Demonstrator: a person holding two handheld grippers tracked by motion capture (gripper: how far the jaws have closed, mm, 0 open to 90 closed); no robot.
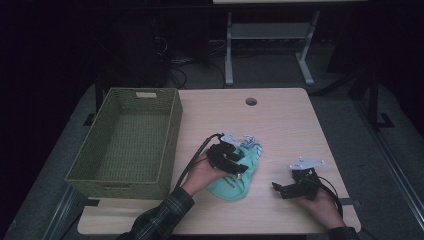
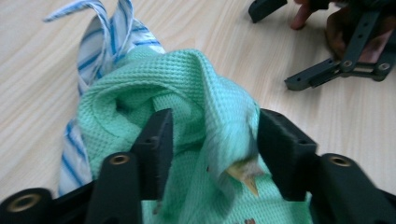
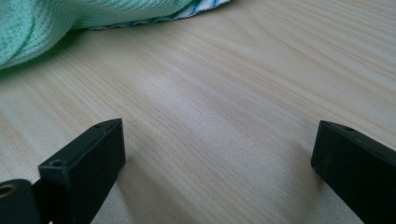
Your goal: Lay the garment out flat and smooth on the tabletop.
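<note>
The left gripper [image 2: 212, 140] sits over a bunched mint-green waffle-knit cloth [image 1: 235, 175] near the table's [image 1: 280, 120] front edge, jaws parted around a raised fold without pinching it. It looks like a grasp being set up; next they must close on that ridge. A blue-striped cloth [image 2: 100, 42] pokes out beneath. The right gripper [image 1: 286, 189] rests wide apart, holding nothing, toward the front right corner.

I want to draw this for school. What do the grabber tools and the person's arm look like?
Each gripper, left and right, is black with two blocky jaws, brass-coloured screws at the joints, and a grey three-cornered plate on top. A black cable trails from the left one. The left arm wears a dark plaid sleeve.
</note>
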